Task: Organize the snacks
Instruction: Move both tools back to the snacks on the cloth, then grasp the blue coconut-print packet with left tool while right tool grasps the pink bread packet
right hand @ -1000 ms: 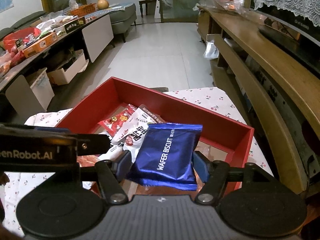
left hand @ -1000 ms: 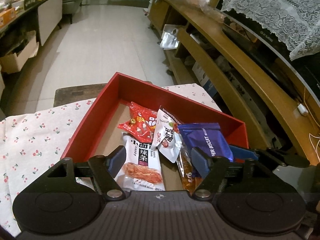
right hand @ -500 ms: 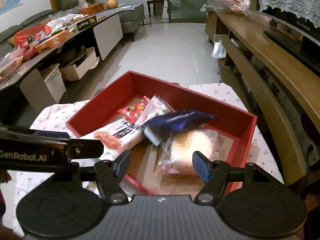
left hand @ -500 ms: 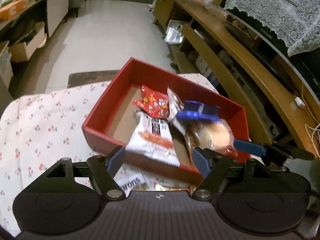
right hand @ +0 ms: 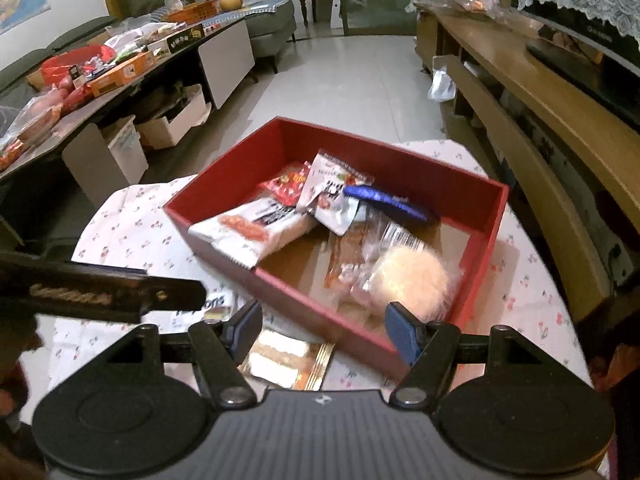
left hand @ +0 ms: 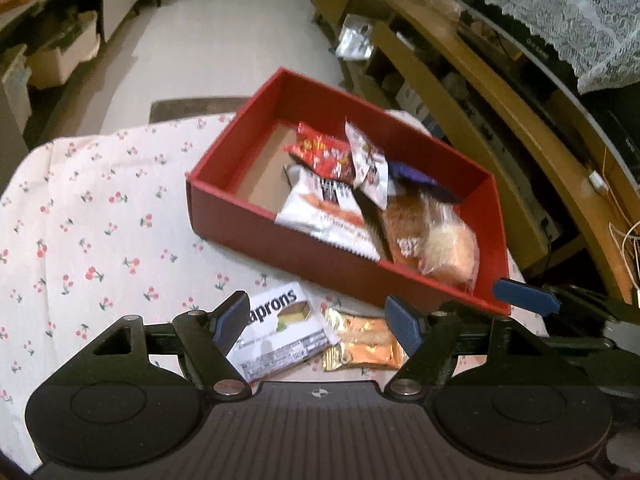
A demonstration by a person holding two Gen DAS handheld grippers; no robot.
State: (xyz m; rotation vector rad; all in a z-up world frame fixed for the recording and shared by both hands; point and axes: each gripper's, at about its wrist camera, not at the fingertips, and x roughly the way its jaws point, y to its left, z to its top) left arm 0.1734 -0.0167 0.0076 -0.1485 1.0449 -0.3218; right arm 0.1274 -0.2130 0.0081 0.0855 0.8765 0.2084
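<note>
Snack packets heaped in red box

"aprons" in bold black on the white snack packet beside the red box

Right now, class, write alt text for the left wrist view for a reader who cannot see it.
A red box holding several snack packets sits on a cherry-print tablecloth. In front of it, outside the box, a white packet and a gold packet lie between the open left tongs.
</note>
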